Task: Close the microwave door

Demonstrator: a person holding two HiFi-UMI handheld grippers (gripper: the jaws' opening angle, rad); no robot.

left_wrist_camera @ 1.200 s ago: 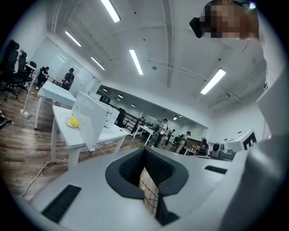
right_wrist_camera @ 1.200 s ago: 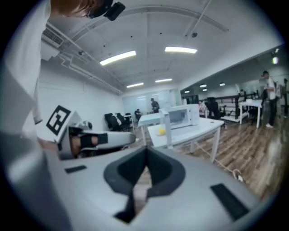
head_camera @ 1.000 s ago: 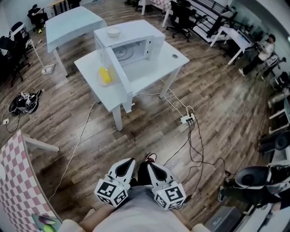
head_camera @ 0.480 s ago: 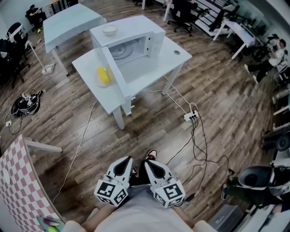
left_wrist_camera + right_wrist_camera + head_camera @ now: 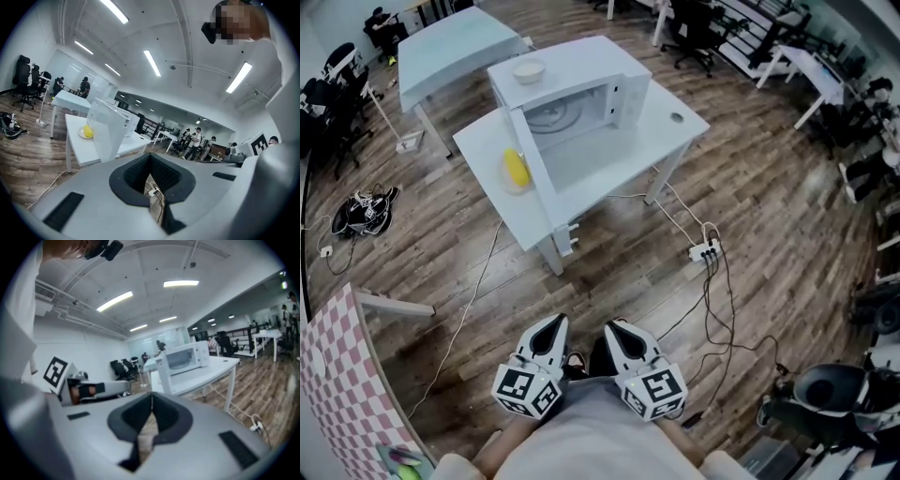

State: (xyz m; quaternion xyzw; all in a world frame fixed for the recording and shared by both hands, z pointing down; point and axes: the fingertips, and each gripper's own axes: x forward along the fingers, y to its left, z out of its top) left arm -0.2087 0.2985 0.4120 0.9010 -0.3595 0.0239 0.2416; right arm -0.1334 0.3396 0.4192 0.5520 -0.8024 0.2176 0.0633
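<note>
A microwave (image 5: 581, 75) is sitting on a white table (image 5: 670, 131), its door (image 5: 536, 167) standing wide open. Well short of the microwave, the left gripper (image 5: 553, 323) and right gripper (image 5: 616, 328) are hovering, jaws pressed together, gripping nothing. Pushing too hard risks slamming the door or sliding the microwave.

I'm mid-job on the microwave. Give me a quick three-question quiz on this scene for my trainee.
1. True or false: the microwave door is already shut.
2. What sits on top of the microwave? A) a bowl B) a kettle C) a laptop
3. Fill in: the left gripper and the right gripper are both empty, and their jaws are ____ (open or shut).

Key: 1 false, it stands open; 2 A; 3 shut.
</note>
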